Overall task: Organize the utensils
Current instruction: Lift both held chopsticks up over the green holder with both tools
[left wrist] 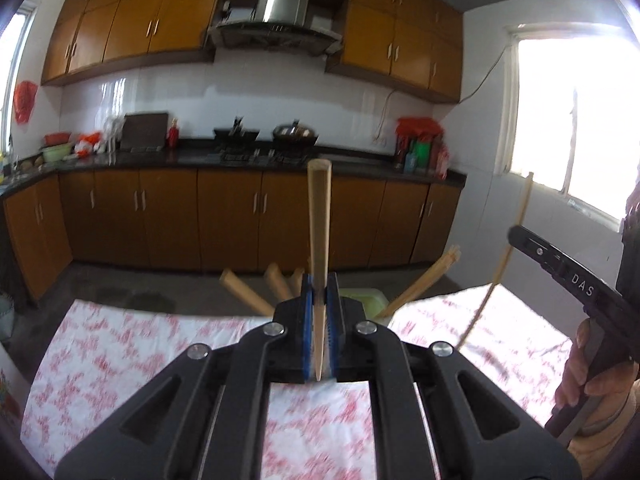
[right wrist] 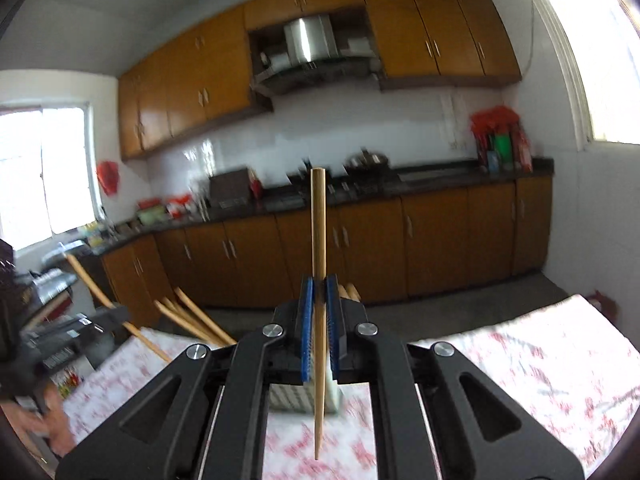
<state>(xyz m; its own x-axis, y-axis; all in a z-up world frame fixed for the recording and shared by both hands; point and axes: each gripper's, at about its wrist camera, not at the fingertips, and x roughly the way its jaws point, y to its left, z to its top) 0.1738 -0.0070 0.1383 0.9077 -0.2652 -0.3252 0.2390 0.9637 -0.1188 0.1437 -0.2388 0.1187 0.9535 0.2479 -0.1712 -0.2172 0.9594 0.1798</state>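
Note:
In the left wrist view my left gripper (left wrist: pixel 320 286) is shut on a wooden chopstick (left wrist: pixel 319 220) that stands upright between its blue pads, thick end up. Behind it a pale green holder (left wrist: pixel 362 300) has several chopsticks (left wrist: pixel 244 292) leaning out of it. At the right edge a hand holds my right gripper (left wrist: pixel 518 240), with a thin chopstick (left wrist: pixel 516 216) in it. In the right wrist view that right gripper (right wrist: pixel 319 286) is shut on an upright chopstick (right wrist: pixel 319 232) whose point hangs over the holder (right wrist: pixel 296 400). My left gripper (right wrist: pixel 60 344) is a blur at the left.
A table with a white cloth printed with red flowers (left wrist: pixel 132 344) lies under both grippers. Its far edge (left wrist: pixel 168 308) meets grey floor. Beyond that run brown cabinets and a dark counter (left wrist: pixel 192 158) with pots and bottles. Bright windows are at both sides.

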